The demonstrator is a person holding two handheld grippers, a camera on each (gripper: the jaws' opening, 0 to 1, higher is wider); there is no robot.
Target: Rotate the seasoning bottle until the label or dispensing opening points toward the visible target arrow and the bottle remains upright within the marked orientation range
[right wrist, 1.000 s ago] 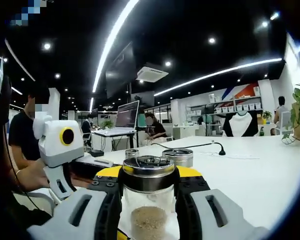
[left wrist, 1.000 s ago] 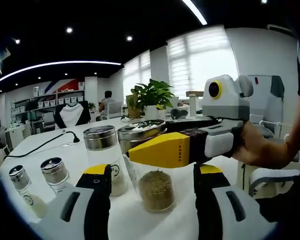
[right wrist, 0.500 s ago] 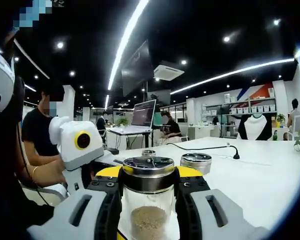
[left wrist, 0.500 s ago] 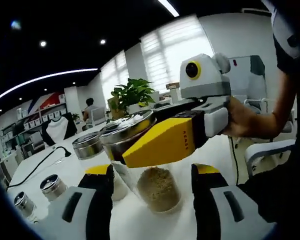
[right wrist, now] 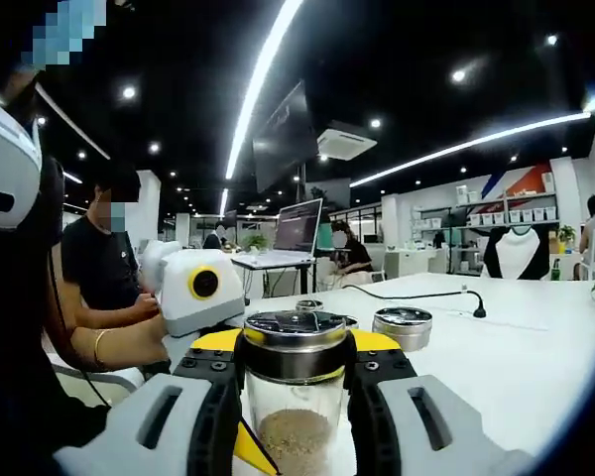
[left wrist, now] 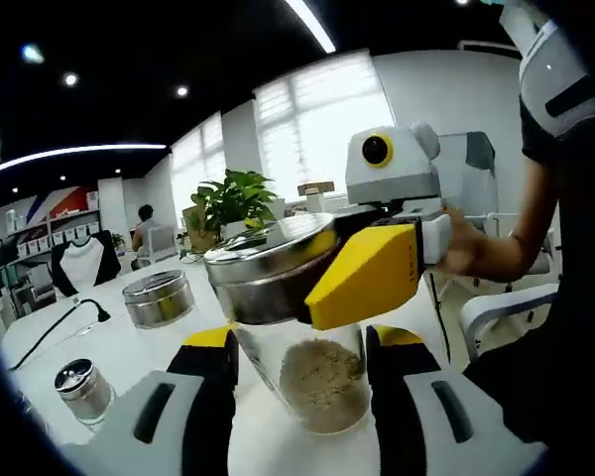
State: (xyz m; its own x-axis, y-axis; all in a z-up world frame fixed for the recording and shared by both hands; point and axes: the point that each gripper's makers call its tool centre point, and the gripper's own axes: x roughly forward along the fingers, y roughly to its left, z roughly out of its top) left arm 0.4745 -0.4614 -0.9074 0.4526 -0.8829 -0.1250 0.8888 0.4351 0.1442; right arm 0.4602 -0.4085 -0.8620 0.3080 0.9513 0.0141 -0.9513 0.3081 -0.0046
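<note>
The seasoning bottle is clear glass with a steel lid and brown powder at the bottom, and it stands upright on the white table. My left gripper has both jaws pressed against the glass sides, low on the body. My right gripper reaches in from the right, its yellow jaw clamped just under the lid. In the right gripper view the bottle rises between my right gripper, which is shut on its neck. The left gripper shows a yellow jaw tip low beside the glass.
A wide steel-lidded jar and a small shaker stand to the left on the table, with a black cable and a potted plant behind. Another jar sits past the bottle. People work at desks beyond.
The left gripper view has moved closer to the bottle, and the left jaws have narrowed from standing apart to touching the glass. The right gripper has kept its hold on the neck.
</note>
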